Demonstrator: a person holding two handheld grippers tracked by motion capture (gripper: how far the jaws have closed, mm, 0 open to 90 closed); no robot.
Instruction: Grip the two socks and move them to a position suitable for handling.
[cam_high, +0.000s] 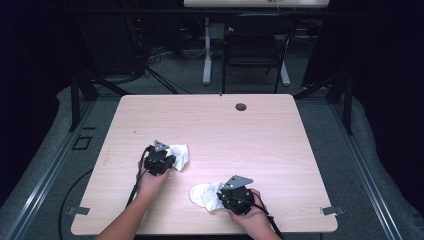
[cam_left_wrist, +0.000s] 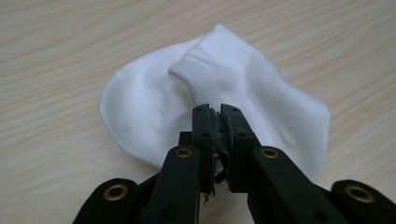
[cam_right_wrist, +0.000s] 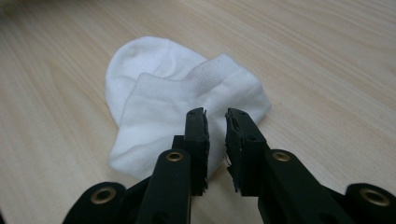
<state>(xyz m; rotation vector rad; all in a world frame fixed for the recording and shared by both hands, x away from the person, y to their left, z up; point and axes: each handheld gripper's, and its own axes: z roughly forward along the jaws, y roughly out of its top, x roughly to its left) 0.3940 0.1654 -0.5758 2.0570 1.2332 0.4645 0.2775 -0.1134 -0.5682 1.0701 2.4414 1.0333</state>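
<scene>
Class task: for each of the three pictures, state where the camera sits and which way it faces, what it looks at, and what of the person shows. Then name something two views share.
High view: above the person's side, facing forward and down on the table; forearms, both hands.
Left gripper view: on the left gripper, looking along nearly closed jaws at a white sock.
Right gripper view: on the right gripper, jaws slightly apart, over another sock.
Shared: each sock also shows from above.

A black chair (cam_high: 254, 47) stands beyond the table (cam_high: 260, 140) (light wood), near white desk legs (cam_high: 207, 52).
</scene>
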